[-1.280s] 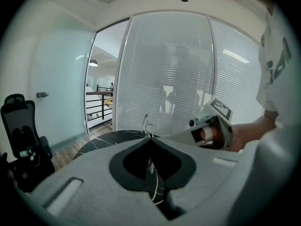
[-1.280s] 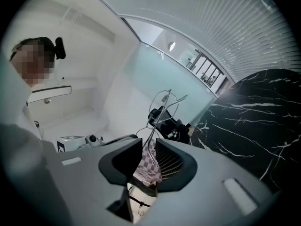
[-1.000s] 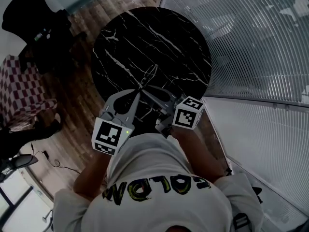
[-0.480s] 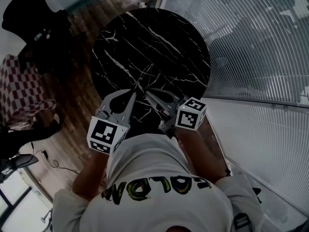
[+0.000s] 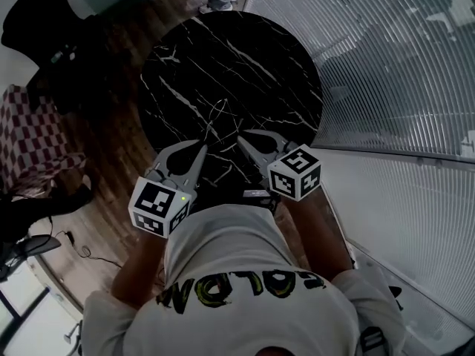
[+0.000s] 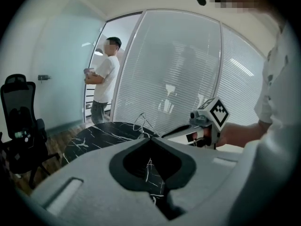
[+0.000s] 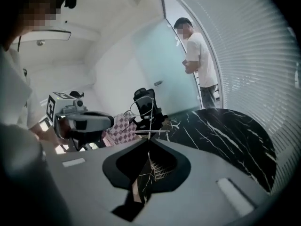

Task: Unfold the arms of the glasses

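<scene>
One glasses (image 5: 220, 116), at 12 o'clock from both tips. Two grippers: left gripper (image 5: 206, 141) and right gripper (image 5: 240, 137), each pinching its wire arm.

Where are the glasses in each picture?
Head view: glasses in the middle, over the table's near side.
Left gripper view: glasses just above centre.
Right gripper view: glasses just above centre.
Shared landmark: the black marble table, seen in all three.
</scene>
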### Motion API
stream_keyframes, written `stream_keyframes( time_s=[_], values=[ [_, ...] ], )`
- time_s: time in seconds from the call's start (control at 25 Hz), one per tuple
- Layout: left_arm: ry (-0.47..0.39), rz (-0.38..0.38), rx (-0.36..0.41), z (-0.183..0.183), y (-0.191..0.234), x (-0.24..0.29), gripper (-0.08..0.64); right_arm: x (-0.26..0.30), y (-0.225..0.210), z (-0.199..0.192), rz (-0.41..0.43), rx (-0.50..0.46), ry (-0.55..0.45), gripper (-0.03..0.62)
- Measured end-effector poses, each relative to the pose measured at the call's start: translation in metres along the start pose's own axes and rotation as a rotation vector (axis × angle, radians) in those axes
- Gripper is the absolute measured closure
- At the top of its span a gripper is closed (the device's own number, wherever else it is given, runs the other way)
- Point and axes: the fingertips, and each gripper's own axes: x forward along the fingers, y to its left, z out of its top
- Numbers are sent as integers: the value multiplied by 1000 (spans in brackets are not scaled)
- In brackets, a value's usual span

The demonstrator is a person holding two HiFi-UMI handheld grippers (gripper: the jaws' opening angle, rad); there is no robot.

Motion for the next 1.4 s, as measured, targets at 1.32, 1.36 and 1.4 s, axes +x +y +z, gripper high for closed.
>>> stream_keyframes(
  time_s=[1.32, 1.36, 1.4],
  values=[
    [10, -12, -127, -11, 1, -7, 555, -30, 14, 26, -129, -616, 77, 508],
    [10, -12, -127, -11, 1, -6, 555, -30, 25, 27, -107, -642, 76, 508],
    [10, -13, -127, -10, 2, -6, 555, -28, 34, 25, -82, -667, 83, 508]
  ],
)
